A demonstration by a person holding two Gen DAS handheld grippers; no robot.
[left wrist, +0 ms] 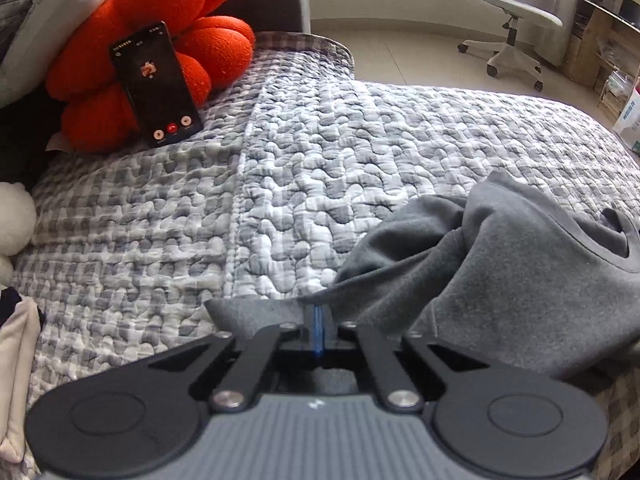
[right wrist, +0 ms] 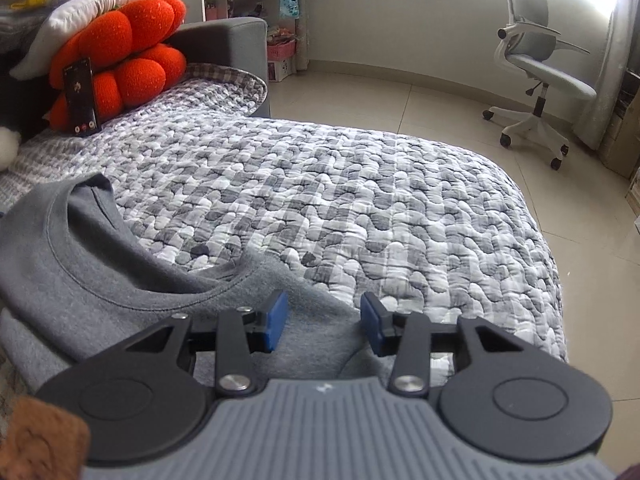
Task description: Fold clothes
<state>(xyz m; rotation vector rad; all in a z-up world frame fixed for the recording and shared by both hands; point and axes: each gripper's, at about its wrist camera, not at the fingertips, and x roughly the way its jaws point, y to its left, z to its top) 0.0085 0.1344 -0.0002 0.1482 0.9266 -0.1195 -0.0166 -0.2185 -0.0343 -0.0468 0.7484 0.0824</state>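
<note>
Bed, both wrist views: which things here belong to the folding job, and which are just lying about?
For the job:
grey sweatshirt
left tongs, shut on its edge
right tongs, open above it
quilt, the folding surface

Lying about:
phone
orange cushion
office chair
white pillow

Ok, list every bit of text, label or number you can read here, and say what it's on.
No text here can be read in full.
Phone screen: a line of small characters at the top, too blurred to read; only round call buttons show below.
White box at the left view's right edge: blue lettering, cut off and blurred.
Left gripper and right gripper: a small pale mark on each body, no letters.
Sweatshirt: no print or label visible.
</note>
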